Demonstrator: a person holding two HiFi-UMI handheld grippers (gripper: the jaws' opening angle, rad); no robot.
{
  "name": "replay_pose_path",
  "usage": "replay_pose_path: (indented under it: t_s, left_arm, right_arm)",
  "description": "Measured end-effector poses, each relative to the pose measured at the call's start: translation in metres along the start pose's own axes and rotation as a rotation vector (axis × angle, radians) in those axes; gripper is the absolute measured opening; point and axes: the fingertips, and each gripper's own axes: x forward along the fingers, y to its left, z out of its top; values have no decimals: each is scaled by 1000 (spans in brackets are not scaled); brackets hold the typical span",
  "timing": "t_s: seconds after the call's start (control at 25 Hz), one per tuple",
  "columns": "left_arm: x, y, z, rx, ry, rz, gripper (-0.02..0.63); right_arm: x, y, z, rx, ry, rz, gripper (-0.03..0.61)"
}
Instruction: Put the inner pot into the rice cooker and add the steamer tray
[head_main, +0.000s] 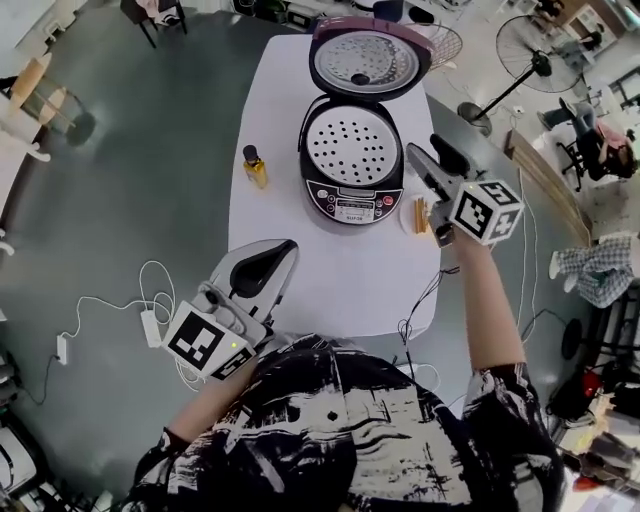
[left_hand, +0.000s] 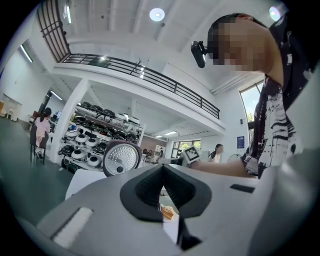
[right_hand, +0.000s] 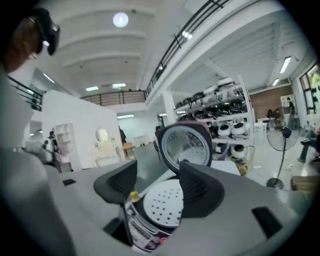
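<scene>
Already the steamer tray (head_main: 351, 144) lay just ahead, below the empty half-open right gripper (head_main: 428, 152); the closed left gripper (head_main: 278, 255) stood farther.

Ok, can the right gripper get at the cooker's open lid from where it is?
Probably yes. The right gripper hangs open and empty beside the rice cooker, and the lid stands raised at the cooker's far side with nothing in between.
</scene>
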Motion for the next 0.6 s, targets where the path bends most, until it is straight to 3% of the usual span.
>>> replay_pose_path:
  t_s: [0.08,0.16,0.28,0.6]
  left_arm:
    - [12,-8,1,11,7,-20,5]
    - [24,-16,1,25,15,-40,5]
    - [42,-29,3,46,28,-70,5]
    - [76,-58,8,92,46,-123,5]
  right_arm:
    - [-55,51,35,17,-183,130,218]
    - [-101,96,46,15,-292,217,167]
    - [-136,136,25,-35,-294,238,21]
    - [-139,145,-17,-120,-238,195,-3]
